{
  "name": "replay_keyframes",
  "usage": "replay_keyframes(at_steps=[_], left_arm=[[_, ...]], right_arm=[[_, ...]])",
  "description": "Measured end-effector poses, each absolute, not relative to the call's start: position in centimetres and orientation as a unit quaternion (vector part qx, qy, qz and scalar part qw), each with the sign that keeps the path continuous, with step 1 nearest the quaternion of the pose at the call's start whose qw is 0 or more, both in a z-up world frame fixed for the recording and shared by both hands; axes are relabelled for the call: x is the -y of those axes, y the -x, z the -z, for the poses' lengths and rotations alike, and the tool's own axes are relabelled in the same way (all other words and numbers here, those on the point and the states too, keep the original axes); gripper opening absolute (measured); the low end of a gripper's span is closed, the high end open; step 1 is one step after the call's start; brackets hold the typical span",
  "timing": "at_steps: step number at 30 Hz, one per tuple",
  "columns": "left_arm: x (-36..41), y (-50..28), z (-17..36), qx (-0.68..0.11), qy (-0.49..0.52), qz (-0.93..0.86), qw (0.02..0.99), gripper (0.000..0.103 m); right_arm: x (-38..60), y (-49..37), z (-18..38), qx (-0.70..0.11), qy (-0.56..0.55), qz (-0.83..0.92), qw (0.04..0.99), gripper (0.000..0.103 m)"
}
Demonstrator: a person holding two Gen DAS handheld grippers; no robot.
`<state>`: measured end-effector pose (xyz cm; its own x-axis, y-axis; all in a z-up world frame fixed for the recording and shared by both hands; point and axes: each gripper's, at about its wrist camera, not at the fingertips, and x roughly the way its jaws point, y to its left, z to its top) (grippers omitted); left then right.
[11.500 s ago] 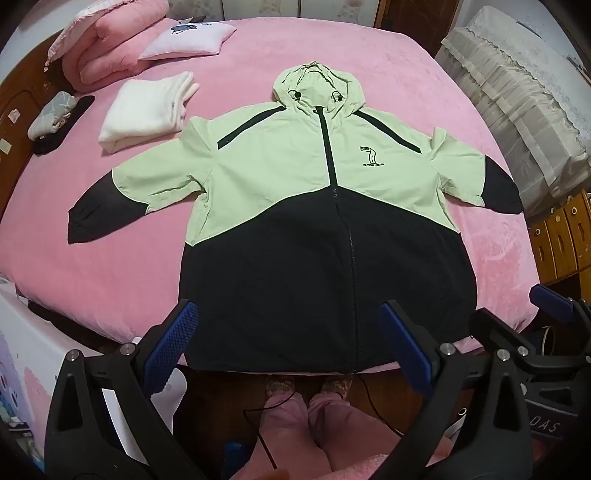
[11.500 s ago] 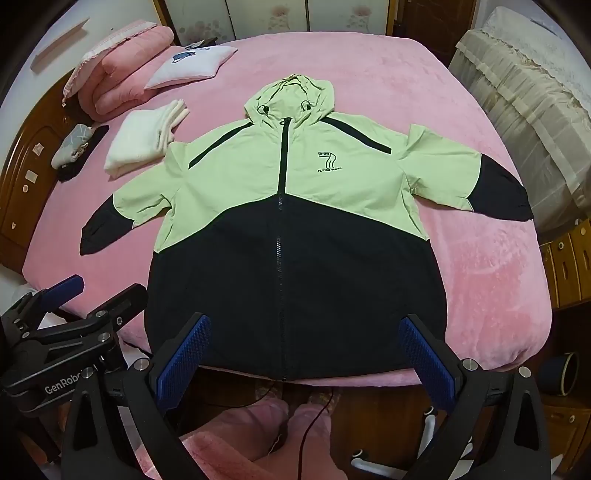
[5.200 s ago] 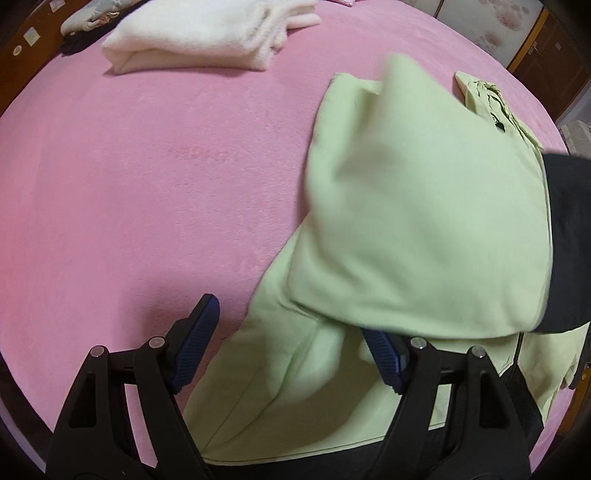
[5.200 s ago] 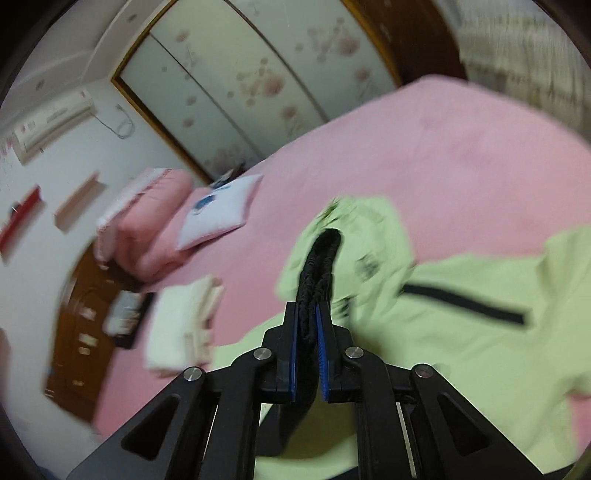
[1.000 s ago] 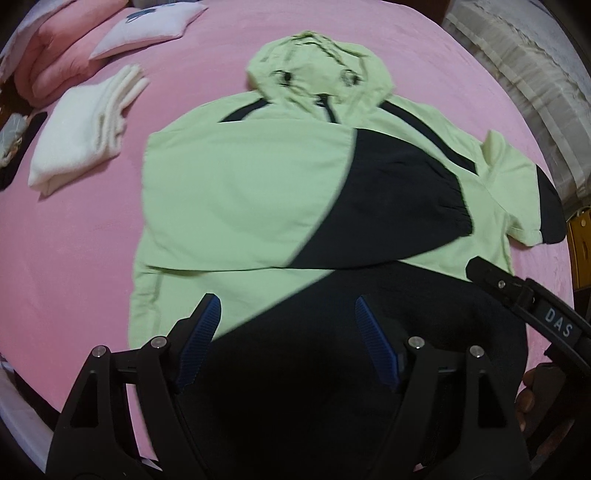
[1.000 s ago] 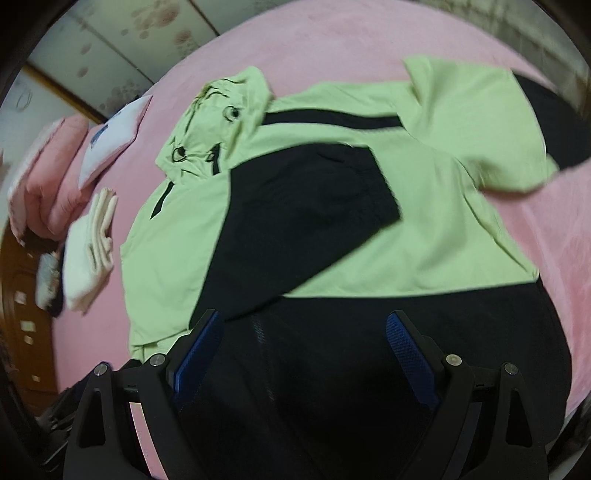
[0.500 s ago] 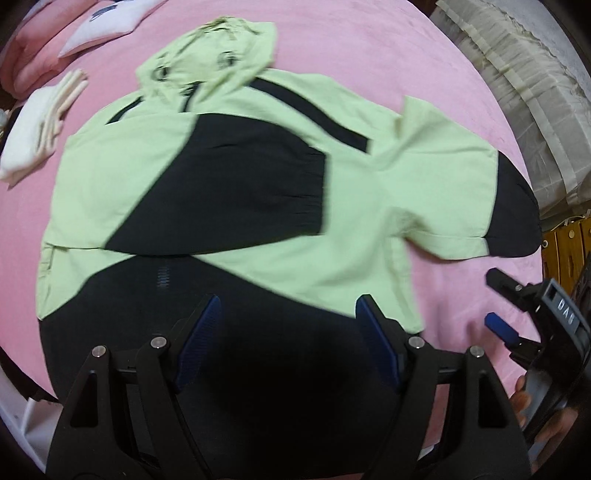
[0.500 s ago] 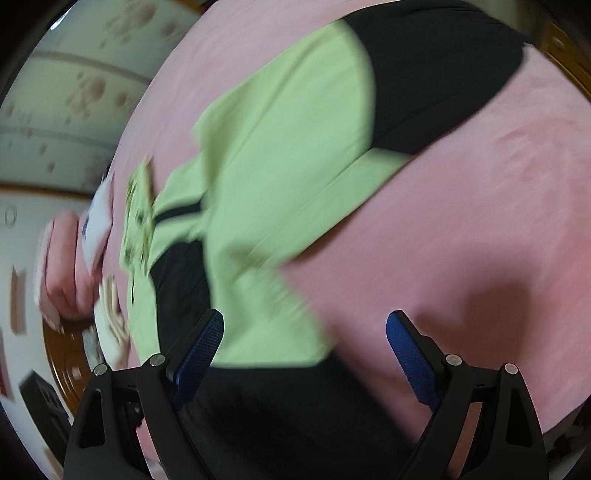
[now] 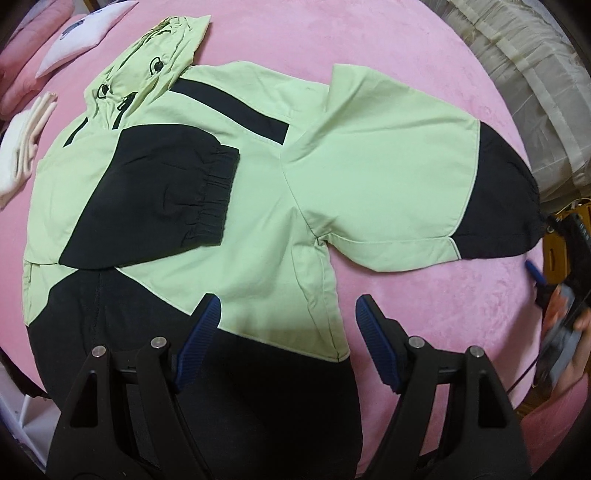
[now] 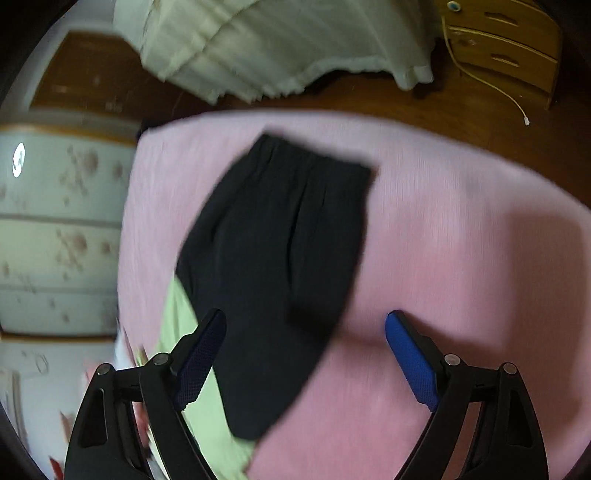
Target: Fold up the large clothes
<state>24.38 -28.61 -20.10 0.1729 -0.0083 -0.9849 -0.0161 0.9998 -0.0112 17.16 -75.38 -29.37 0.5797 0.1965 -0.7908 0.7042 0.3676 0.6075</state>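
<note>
- Jacket [image 9: 258, 206], pale green above and black below, lies flat on a bed [image 9: 406, 48] under a pink cover, hood [image 9: 159, 55] toward the far end.
- One sleeve [image 9: 159, 195] is folded across the chest; its black cuff rests on the green front.
- The other sleeve [image 9: 399, 177] lies spread out sideways, its black cuff [image 10: 280, 266] near the bed's edge.
- Left claw [image 9: 288, 332] hangs over the jacket's side seam, released and wide, gripping nothing.
- Right claw [image 10: 304, 354] hovers over the spread cuff, blurred; its jaws are closing slightly, cuff cloth lies below the gap, pads not pressing it.
- Folded white cloth [image 9: 22, 147] and a pillow [image 9: 81, 33] lie beside the hood.
- Wooden floor [image 10: 461, 110], a lace-edged cream cover [image 10: 280, 48] and a wooden drawer unit [image 10: 506, 40] lie beyond the bed.
</note>
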Motion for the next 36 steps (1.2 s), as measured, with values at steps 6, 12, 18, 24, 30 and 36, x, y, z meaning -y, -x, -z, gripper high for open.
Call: replay_keyframes(at_steps=[6,12,18,24,30,36], left_arm=[[28.4,-25.0,20.2,-0.642,0.009,-0.011,0.767,0.073],[28.1,-25.2,20.3,-0.641,0.011,-0.011,0.767,0.073],[26.3,-25.2,19.6,-0.631,0.037,-0.012,0.775,0.073],[21.4,-24.6,18.0,-0.613,0.060,-0.021,0.788,0.073],[12.5,-23.4,16.6,-0.594,0.077,-0.049,0.799,0.073],[1.8,-22.2,15.3,-0.576,0.091,-0.078,0.809,0.073]], right_arm=[[80.2,-19.8,30.5,-0.378,-0.567,0.183,0.709,0.065],[81.7,-20.2,29.7,-0.333,-0.574,0.180,0.727,0.012],[79.9,-19.2,24.2,-0.286,-0.532,0.179,0.777,0.010],[74.4,-22.0,14.1,-0.249,-0.447,0.151,0.846,0.010],[63.4,-24.8,4.2,-0.214,-0.342,0.083,0.911,0.010],[48.0,-28.5,-1.1,-0.202,-0.282,-0.023,0.938,0.010]])
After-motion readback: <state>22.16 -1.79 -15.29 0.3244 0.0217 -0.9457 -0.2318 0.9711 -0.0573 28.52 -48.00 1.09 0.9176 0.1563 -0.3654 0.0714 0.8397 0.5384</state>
